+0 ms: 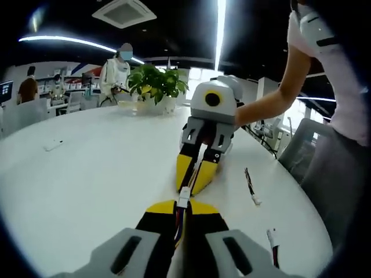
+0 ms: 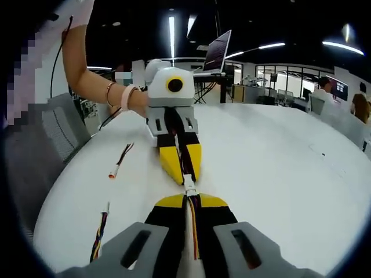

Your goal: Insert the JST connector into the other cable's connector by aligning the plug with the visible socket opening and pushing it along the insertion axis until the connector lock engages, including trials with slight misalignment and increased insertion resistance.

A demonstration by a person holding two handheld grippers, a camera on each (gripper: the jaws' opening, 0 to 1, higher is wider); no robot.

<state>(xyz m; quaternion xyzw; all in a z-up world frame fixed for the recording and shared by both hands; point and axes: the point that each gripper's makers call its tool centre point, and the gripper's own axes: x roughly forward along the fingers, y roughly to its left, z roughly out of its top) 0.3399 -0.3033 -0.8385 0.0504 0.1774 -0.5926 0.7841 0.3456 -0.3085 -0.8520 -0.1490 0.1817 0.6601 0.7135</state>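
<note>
- In the left gripper view, the left gripper (image 1: 182, 209) is seen with its yellow-tipped jaws pressed together on a cable (image 1: 180, 223) of coloured wires; the cable's white connector (image 1: 184, 197) sticks out just past the tips.
- The right gripper (image 1: 195, 180) is faced nose to nose, its jaws clamped on the other cable (image 1: 201, 168); its tips are met by the white connector, so both plugs are held tip to tip above the white table (image 1: 87, 174).
- In the right gripper view, the right gripper (image 2: 189, 202) is shown clenched on its wires (image 2: 193, 229), with a white connector (image 2: 189, 186) at its tips; the left gripper (image 2: 182, 171) is seen opposite, closed on a dark cable (image 2: 184, 152).
- Whether the two connectors are fully seated cannot be told.
- Two spare cables (image 1: 251, 186) (image 1: 273, 243) are laid on the table well apart from the grippers; in the right gripper view they are found at (image 2: 119, 160) and (image 2: 99, 231).
- A potted plant (image 1: 156, 87) is stood at the far side of the table; a person (image 1: 116, 72) is seen beyond it.
</note>
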